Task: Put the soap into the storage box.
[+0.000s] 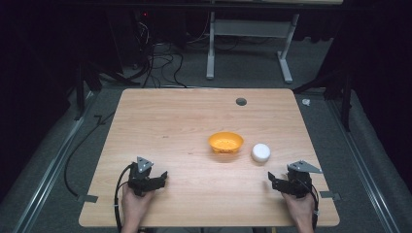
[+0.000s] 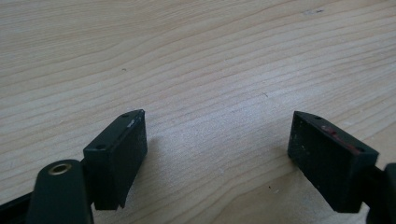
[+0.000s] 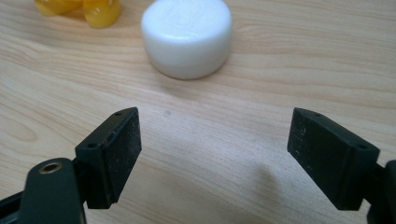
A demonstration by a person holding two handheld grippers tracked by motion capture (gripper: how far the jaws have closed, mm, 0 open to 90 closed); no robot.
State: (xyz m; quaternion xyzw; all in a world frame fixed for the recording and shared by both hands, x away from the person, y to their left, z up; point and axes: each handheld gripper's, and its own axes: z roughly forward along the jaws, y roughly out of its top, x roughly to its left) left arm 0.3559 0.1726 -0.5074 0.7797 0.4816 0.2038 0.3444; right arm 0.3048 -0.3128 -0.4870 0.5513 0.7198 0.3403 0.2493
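An orange bowl (image 1: pixel 225 142) sits right of the table's middle, with a white round puck (image 1: pixel 261 152) just to its right. In the right gripper view the white puck (image 3: pixel 187 34) lies ahead of the jaws and the orange bowl (image 3: pixel 79 8) peeks in at the top left. My right gripper (image 1: pixel 271 177) rests near the front right, a short way in front of the puck, jaws apart with bare wood between them (image 3: pixel 212 158). My left gripper (image 1: pixel 163 175) sits at the front left, open over bare wood (image 2: pixel 215 154).
The wooden table (image 1: pixel 175 121) has a small grey grommet (image 1: pixel 241 101) near its far edge. Cables and a white desk frame (image 1: pixel 250 43) stand on the floor beyond. A cable trails off the table's front left.
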